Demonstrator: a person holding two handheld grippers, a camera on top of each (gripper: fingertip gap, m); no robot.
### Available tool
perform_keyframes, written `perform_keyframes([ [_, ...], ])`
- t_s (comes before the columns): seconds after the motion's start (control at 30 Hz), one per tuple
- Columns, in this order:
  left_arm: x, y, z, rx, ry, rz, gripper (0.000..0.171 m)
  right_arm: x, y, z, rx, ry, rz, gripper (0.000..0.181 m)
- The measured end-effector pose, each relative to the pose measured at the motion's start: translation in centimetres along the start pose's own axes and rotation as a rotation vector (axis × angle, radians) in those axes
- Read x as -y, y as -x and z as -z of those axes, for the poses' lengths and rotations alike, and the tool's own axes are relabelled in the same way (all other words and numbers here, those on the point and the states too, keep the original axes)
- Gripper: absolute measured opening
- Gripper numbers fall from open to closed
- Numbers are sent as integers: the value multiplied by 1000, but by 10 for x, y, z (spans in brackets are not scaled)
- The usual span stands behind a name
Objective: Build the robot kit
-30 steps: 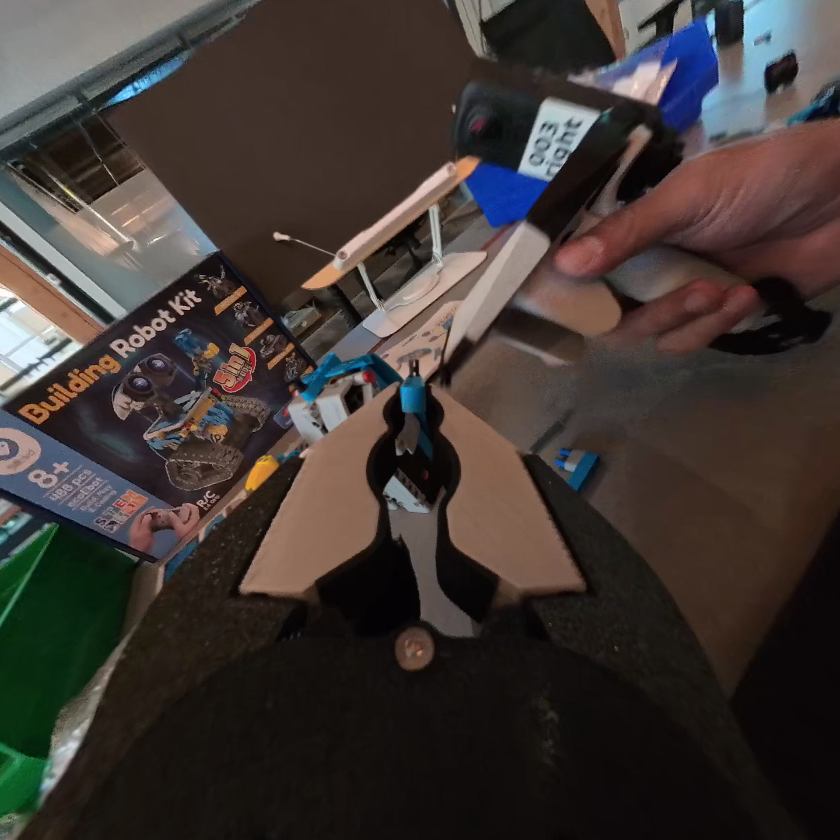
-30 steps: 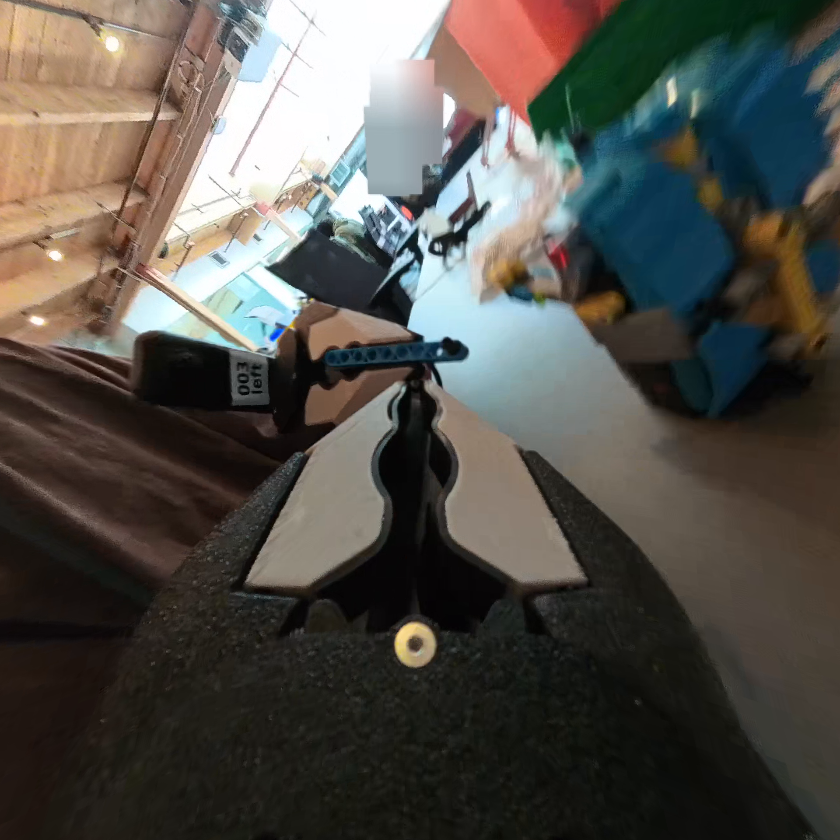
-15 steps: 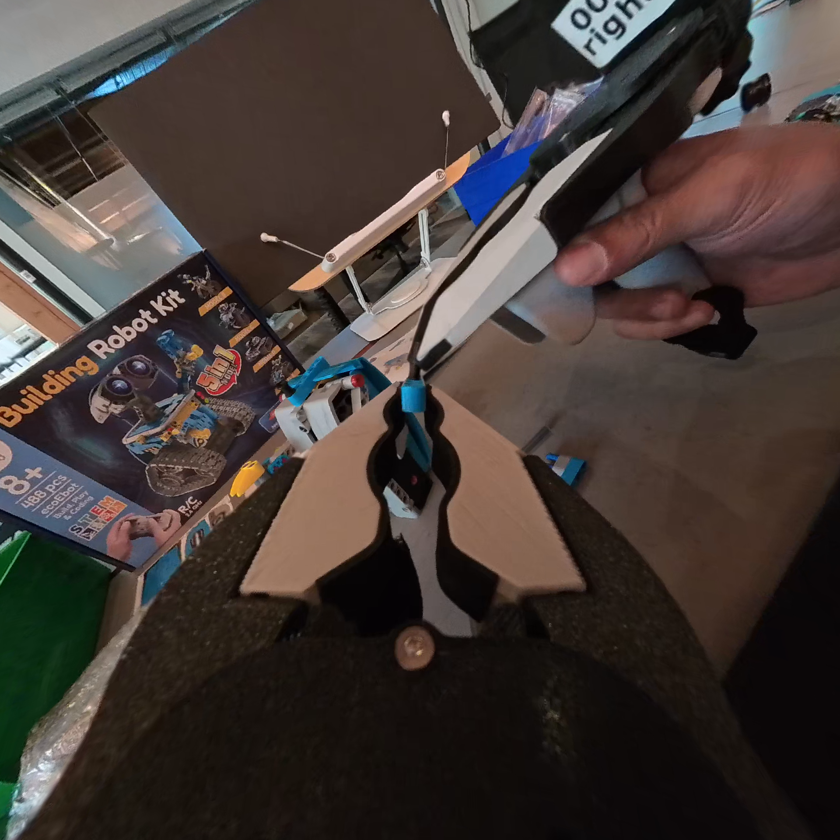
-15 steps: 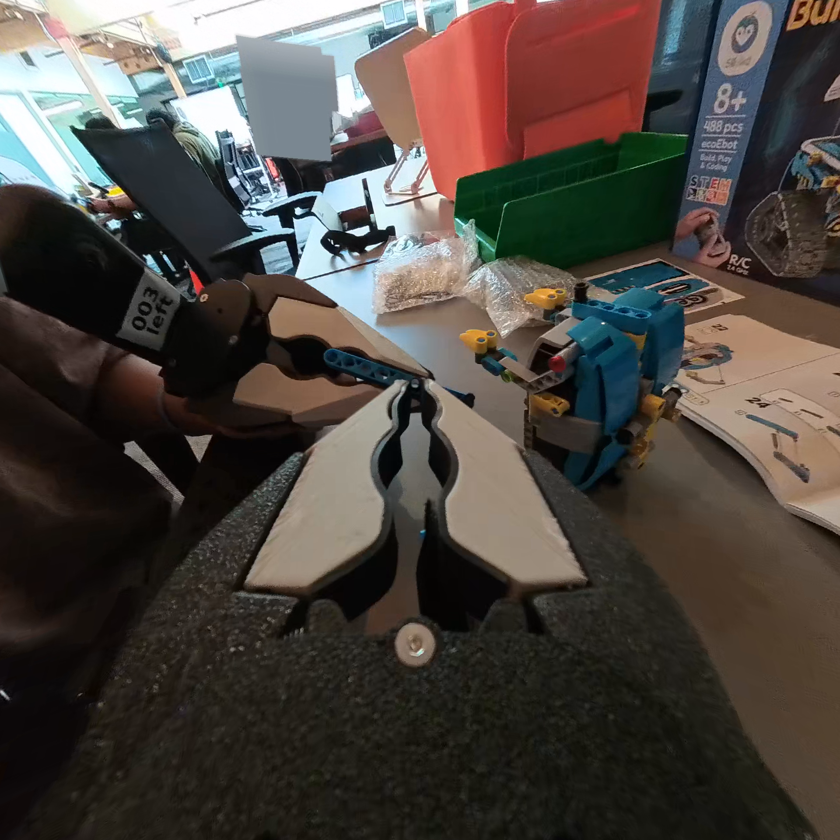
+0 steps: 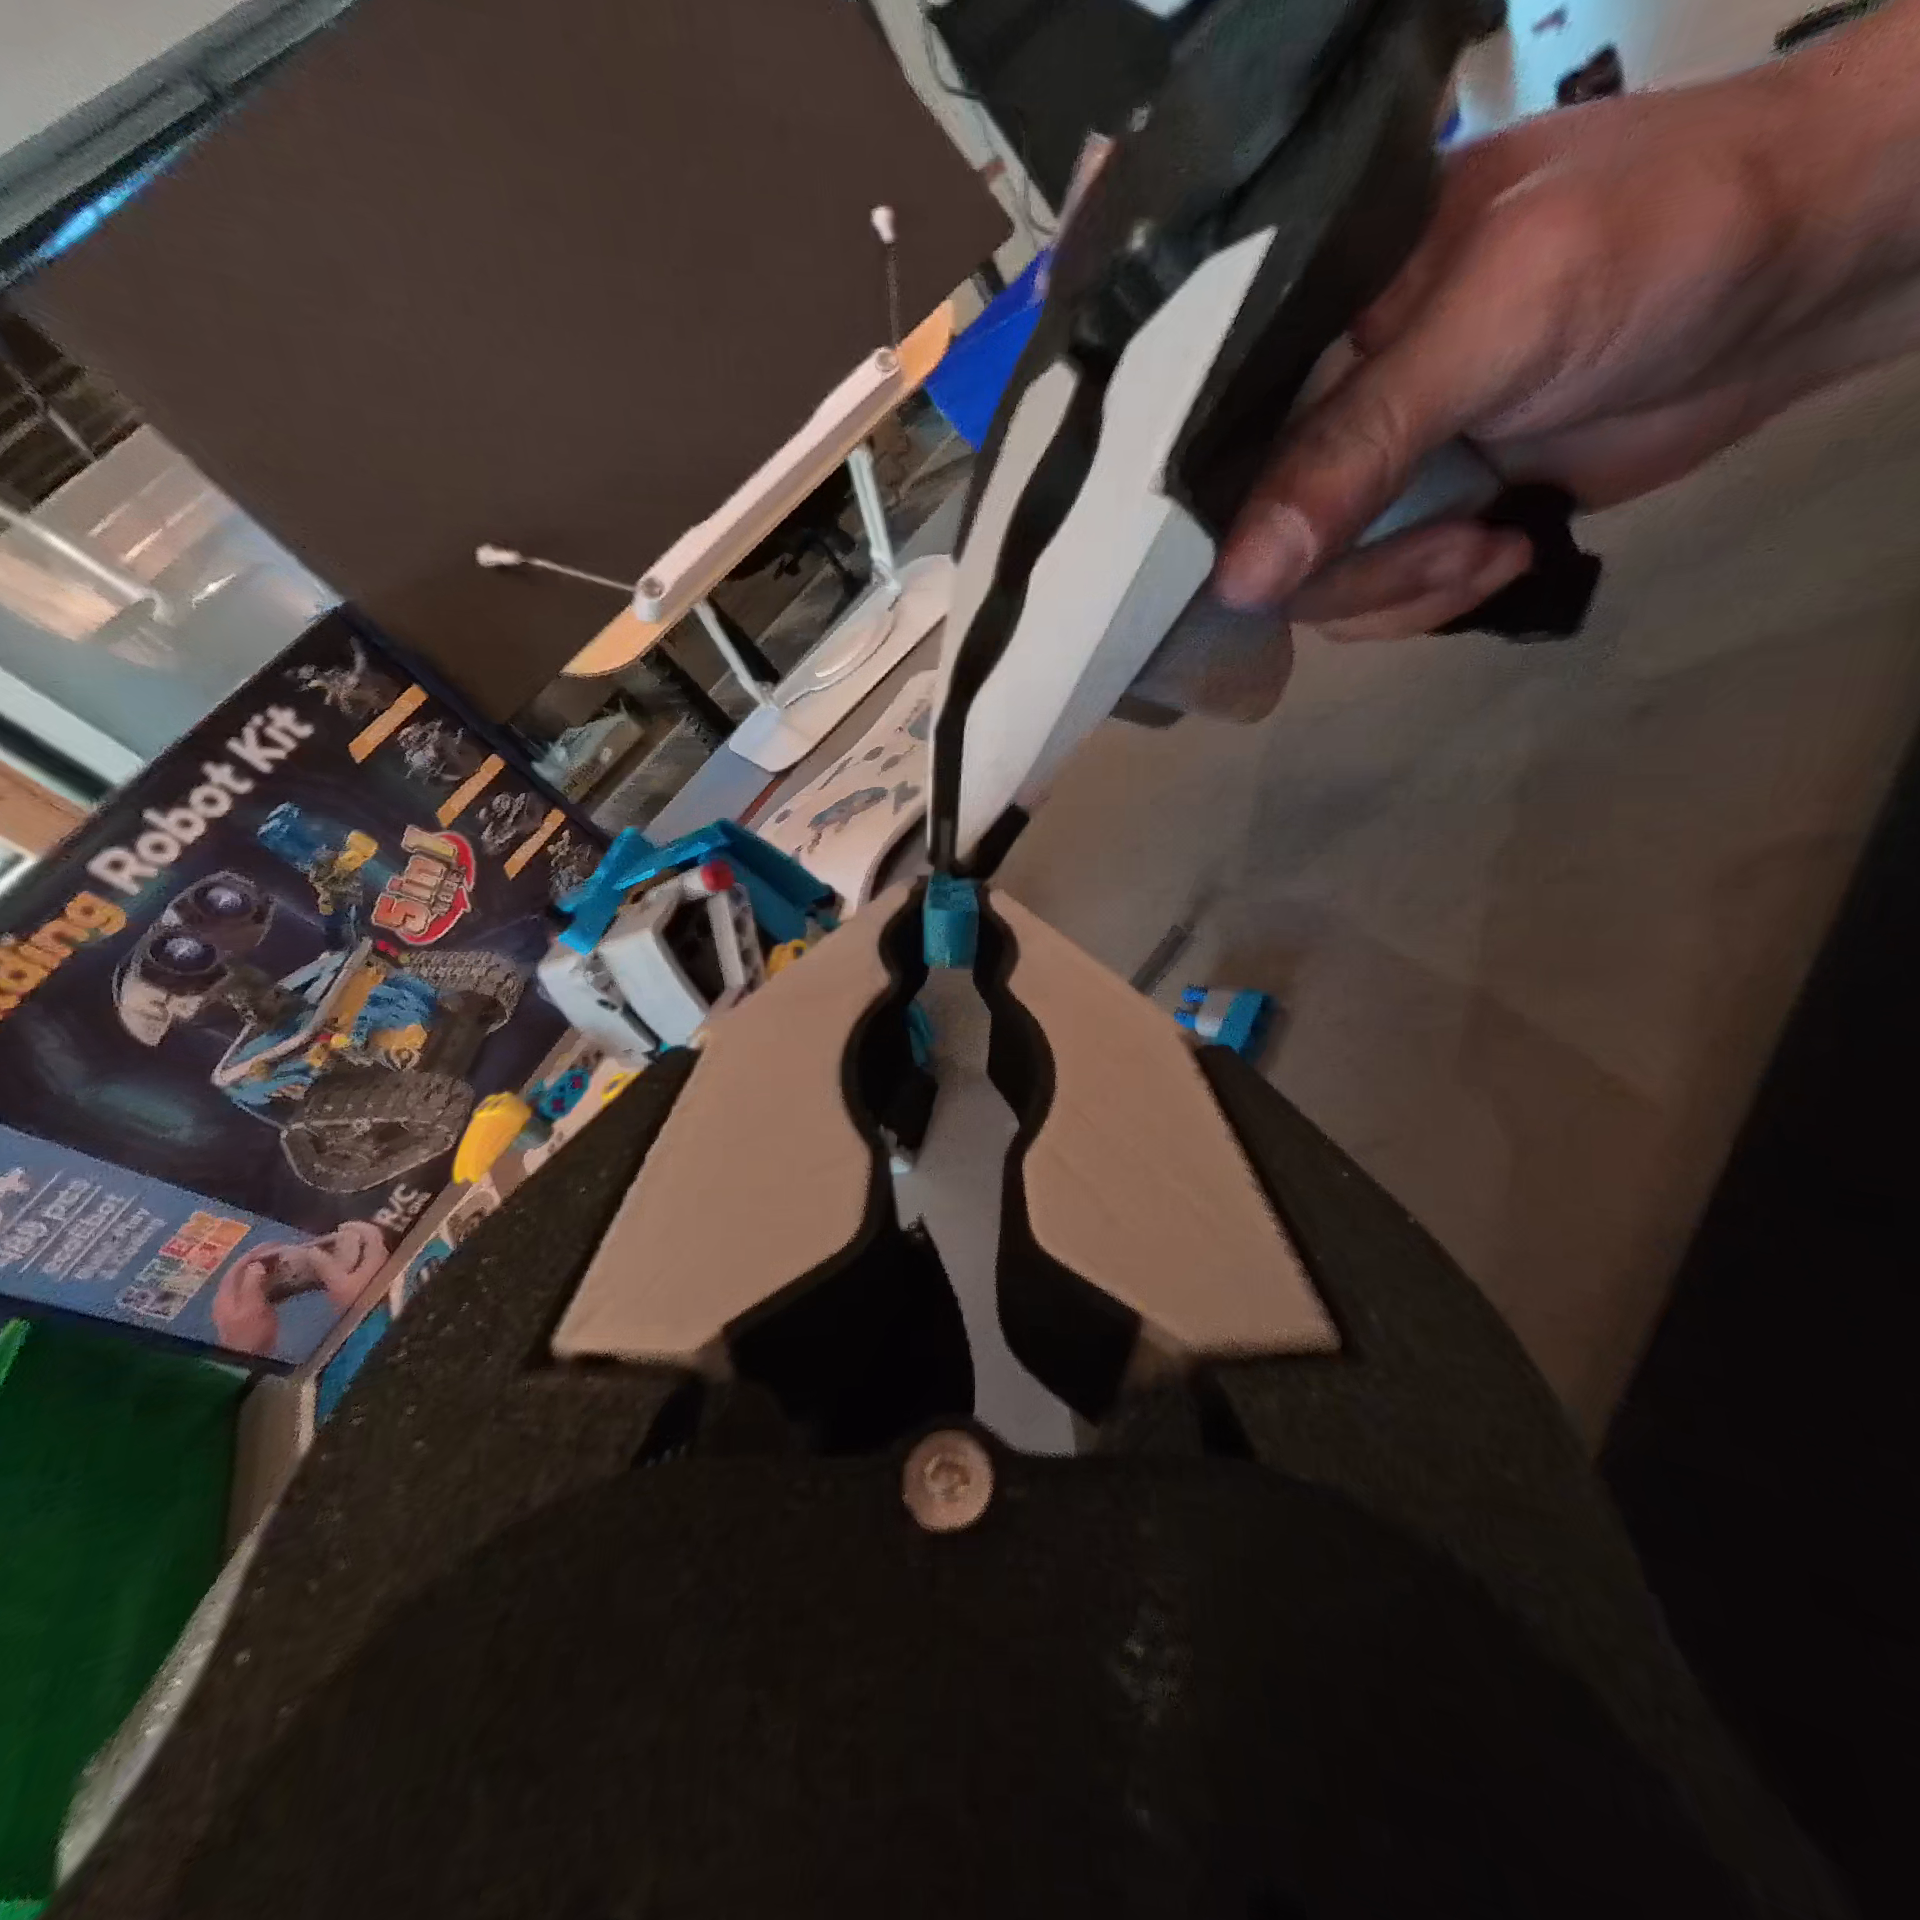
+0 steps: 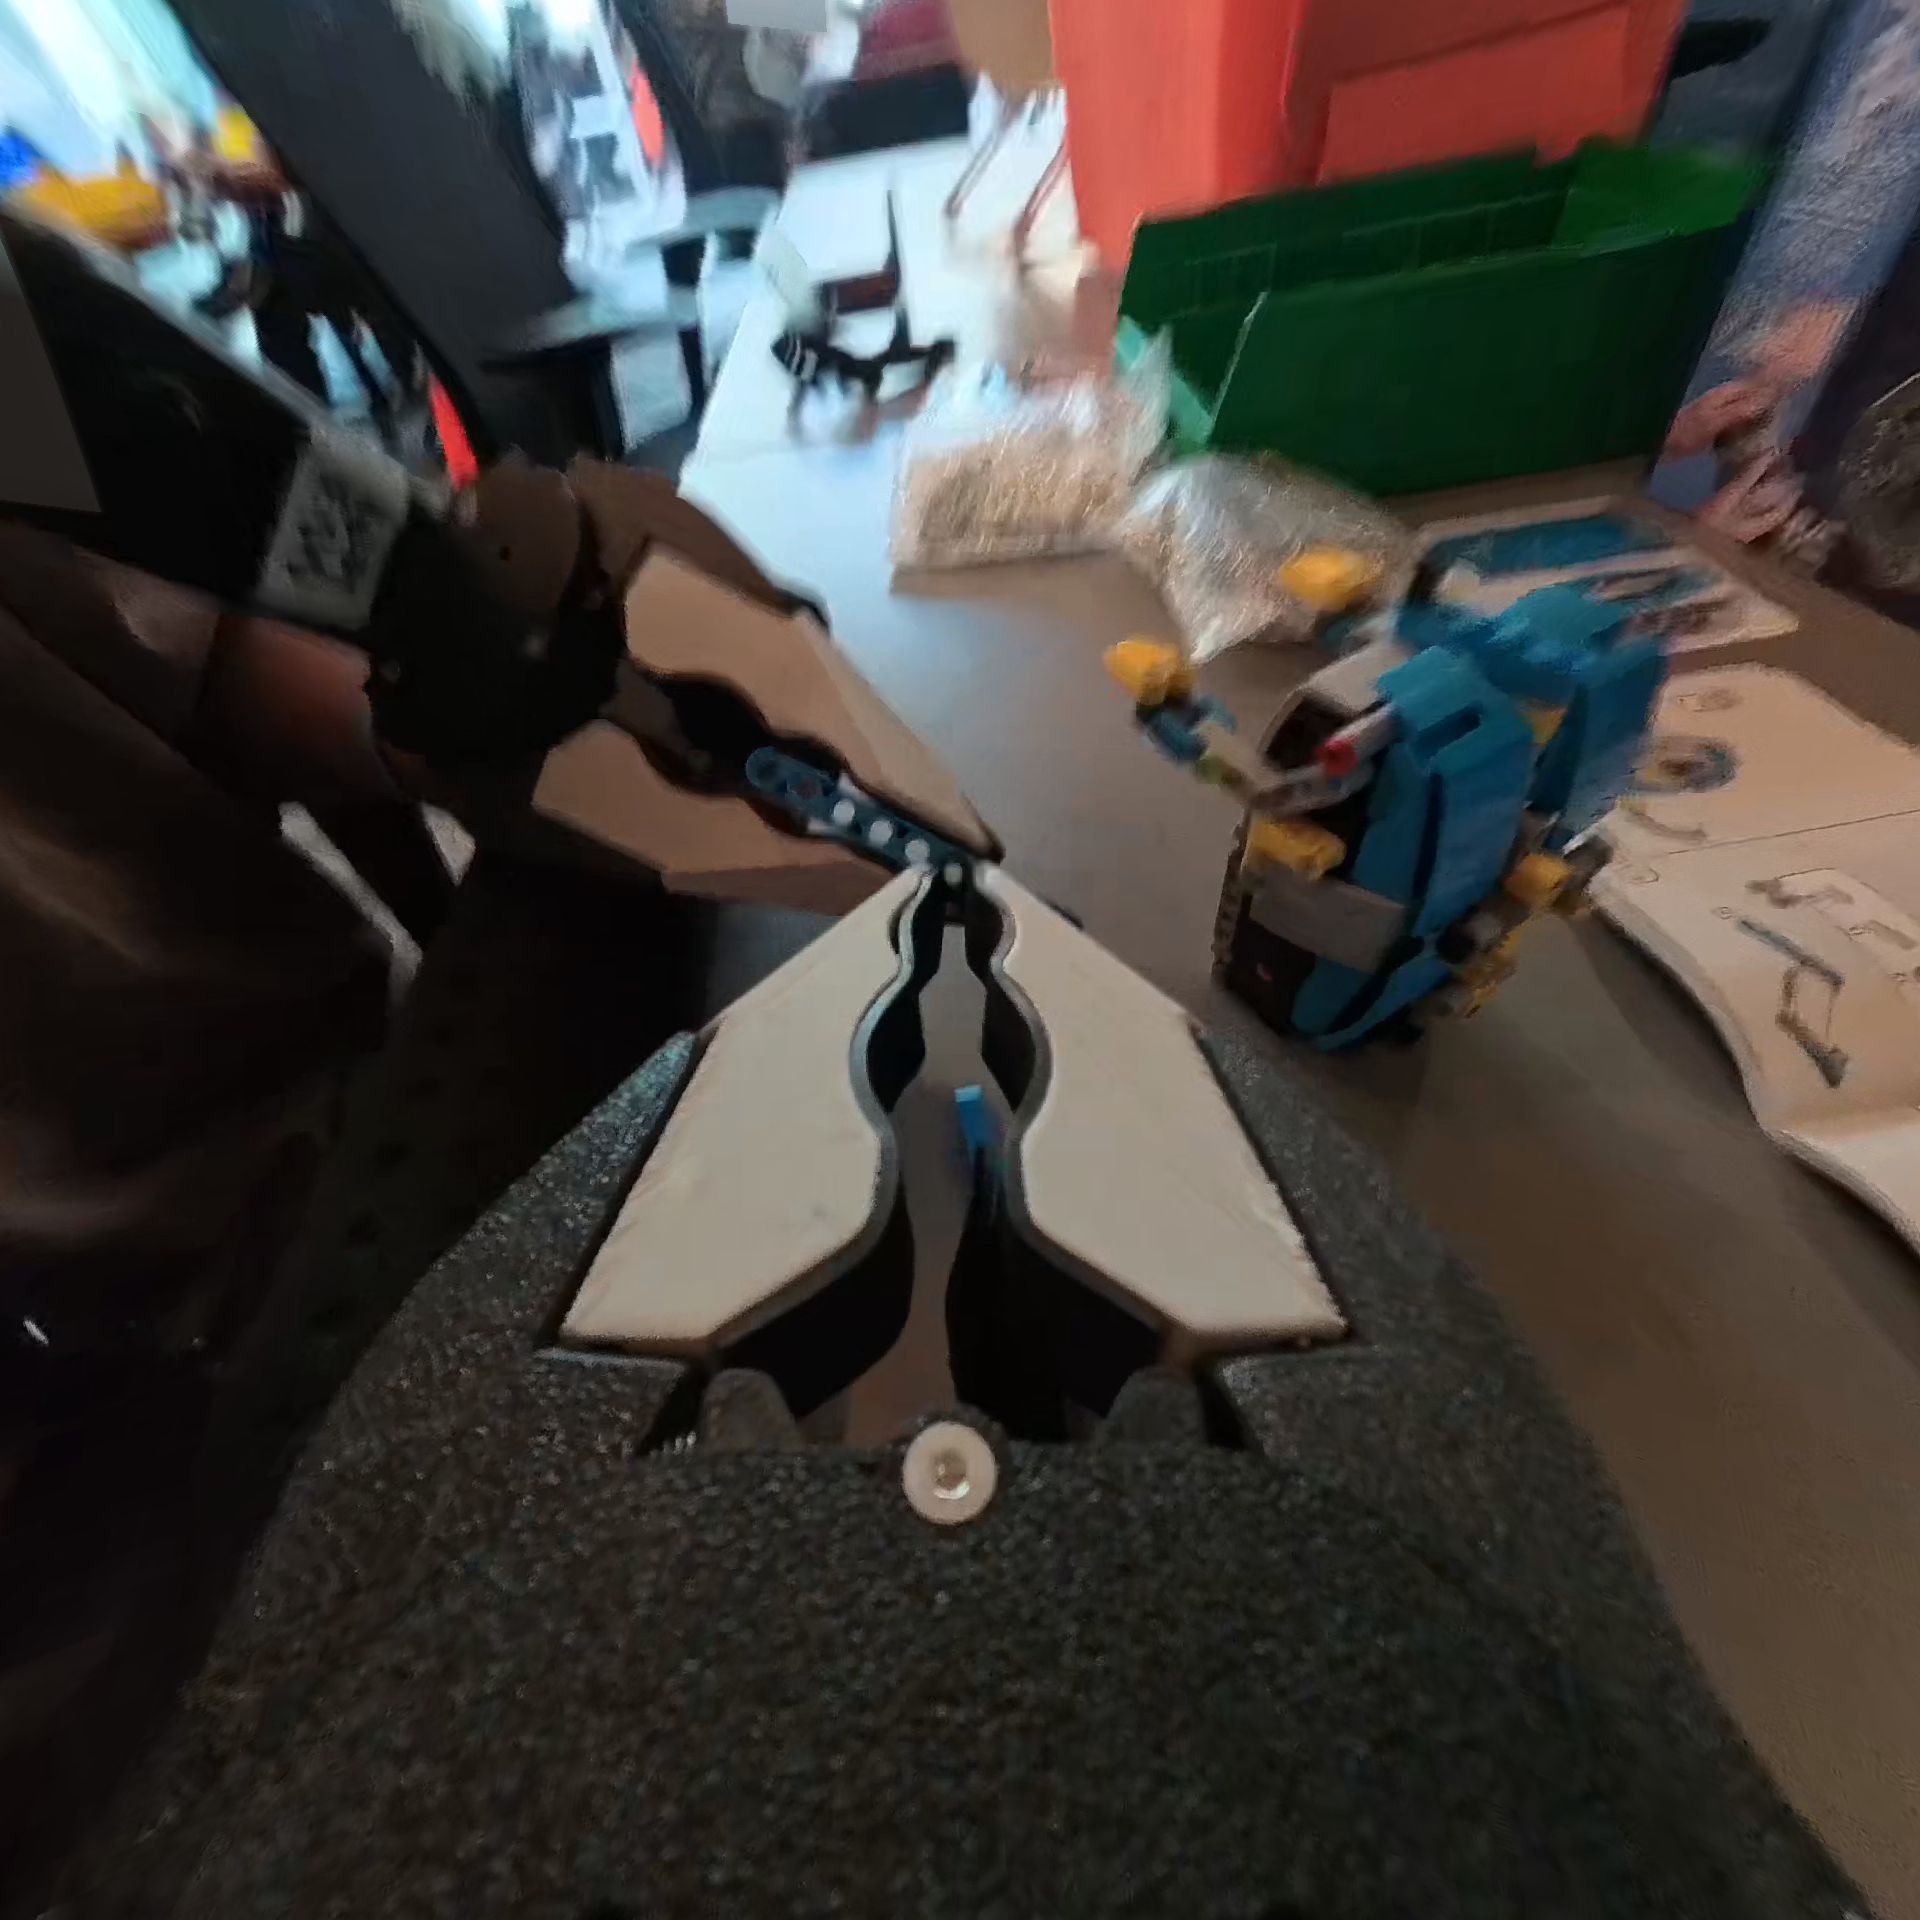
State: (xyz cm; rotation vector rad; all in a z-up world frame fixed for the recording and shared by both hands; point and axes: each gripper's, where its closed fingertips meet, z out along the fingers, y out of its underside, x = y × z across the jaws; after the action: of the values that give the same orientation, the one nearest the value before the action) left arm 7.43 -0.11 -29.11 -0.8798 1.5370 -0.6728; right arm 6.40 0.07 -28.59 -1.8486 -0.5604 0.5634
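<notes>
My left gripper point(image 5: 948, 914) is shut on a blue holed beam point(image 5: 948, 925), seen end-on at its tips. In the right wrist view the beam point(image 6: 852, 816) runs along the left gripper point(image 6: 914, 842) and sticks out at its tips. My right gripper point(image 6: 951, 883) is shut on a small black pin point(image 6: 951, 902), which sits at the beam's outer end. In the left wrist view a hand point(image 5: 1558, 343) holds the right gripper point(image 5: 961, 847) tips down onto the beam's end. Both are held above the table.
A blue and white robot model point(image 6: 1455, 831) stands on the table, also in the left wrist view point(image 5: 686, 945). Nearby are a kit box point(image 5: 260, 987), open instruction sheets point(image 6: 1766, 883), plastic bags point(image 6: 1029, 478), a green bin point(image 6: 1455, 343) and a small blue piece point(image 5: 1221, 1018).
The right gripper has swung round and come in steeply over the left gripper's tips, bringing its pin to the beam's end. The left gripper still holds the beam.
</notes>
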Motion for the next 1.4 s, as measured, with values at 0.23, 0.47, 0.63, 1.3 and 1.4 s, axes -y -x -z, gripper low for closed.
perform_keyframes([
  [0.23, -5, -7, -3, -26, 32, -36, 5, -10, -2, 0, -15, 58, 53, 4],
  [0.47, -7, 6, -5, -124, -14, 330, 6, 3, -13, 13, -86, -3, 89, 19],
  [0.63, 8, -1, 2, -362, -133, 691, 7, 4, -13, 3, -345, 58, 497, 54],
  [1.3, 11, -1, 1, -409, -137, 856, 5, -7, -9, -16, -566, 242, 827, 44],
  [1.4, 18, 4, 7, -371, -180, 754, 6, 4, -1, -15, -553, 168, 798, 50],
])
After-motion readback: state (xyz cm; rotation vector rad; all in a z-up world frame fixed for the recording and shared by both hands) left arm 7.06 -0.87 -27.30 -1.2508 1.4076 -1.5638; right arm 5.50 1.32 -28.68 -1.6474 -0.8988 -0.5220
